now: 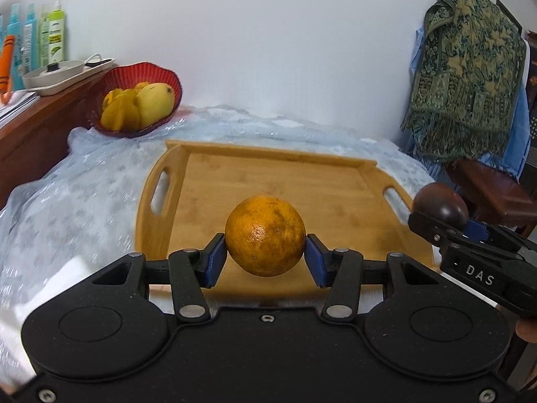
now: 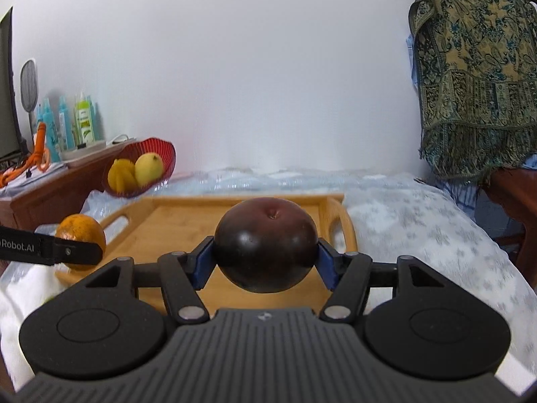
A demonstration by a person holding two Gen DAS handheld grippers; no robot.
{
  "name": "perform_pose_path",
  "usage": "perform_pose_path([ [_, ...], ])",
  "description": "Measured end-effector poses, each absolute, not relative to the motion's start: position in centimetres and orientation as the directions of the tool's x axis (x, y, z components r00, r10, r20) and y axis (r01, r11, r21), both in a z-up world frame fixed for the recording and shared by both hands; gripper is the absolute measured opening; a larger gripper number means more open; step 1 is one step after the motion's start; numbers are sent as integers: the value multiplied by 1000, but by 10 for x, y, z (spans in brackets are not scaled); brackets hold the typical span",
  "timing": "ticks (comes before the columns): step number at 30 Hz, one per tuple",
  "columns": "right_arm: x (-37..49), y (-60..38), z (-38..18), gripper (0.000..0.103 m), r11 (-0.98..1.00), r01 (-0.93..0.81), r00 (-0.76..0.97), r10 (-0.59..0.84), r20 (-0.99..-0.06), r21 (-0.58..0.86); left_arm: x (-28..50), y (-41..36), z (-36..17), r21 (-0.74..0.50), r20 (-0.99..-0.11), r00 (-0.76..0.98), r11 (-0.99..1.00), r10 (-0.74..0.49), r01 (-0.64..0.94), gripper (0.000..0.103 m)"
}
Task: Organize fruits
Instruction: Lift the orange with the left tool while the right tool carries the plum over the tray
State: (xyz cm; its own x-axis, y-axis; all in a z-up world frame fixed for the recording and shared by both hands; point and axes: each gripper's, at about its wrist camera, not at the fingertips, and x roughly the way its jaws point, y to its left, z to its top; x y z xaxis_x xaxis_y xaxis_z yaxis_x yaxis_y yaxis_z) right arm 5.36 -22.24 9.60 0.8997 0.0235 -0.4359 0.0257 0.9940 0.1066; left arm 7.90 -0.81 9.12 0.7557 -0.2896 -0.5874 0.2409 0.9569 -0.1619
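Note:
My left gripper (image 1: 265,255) is shut on an orange (image 1: 265,235), its blue pads (image 1: 214,258) pressing both sides, held above the near part of a bare wooden tray (image 1: 268,174). My right gripper (image 2: 265,258) is shut on a dark purple round fruit (image 2: 265,245), also above the tray (image 2: 174,221). In the left wrist view the right gripper (image 1: 470,235) and its dark fruit (image 1: 439,205) hang at the tray's right handle. From the right wrist view the orange (image 2: 80,235) shows at the left. A red basket (image 1: 141,77) with yellow mangoes (image 1: 154,100) stands at the back left.
The tray lies on a table under a light blue patterned plastic cover (image 1: 84,184). A wooden cabinet (image 1: 33,127) at the left carries spray bottles (image 1: 53,33) and a pan (image 1: 53,74). A patterned green cloth (image 1: 470,77) hangs over furniture at the right. A white wall stands behind.

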Motion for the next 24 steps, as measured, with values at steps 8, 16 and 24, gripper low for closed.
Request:
perform_pose_path([
  [8,115,-231,92,64,997,15,897,19,-441,74,146,-30,94,-175,-594,743,951,-309,255,48],
  [16,179,-245,69,64,995,28,866,24,-499,97,210,-47,77,-176,-593,732,941,-336,289,48],
  [24,213,-245,51,64,998,7,829,32,-558,69,260,-71,56,-168,-626,706,941,-331,293,48],
])
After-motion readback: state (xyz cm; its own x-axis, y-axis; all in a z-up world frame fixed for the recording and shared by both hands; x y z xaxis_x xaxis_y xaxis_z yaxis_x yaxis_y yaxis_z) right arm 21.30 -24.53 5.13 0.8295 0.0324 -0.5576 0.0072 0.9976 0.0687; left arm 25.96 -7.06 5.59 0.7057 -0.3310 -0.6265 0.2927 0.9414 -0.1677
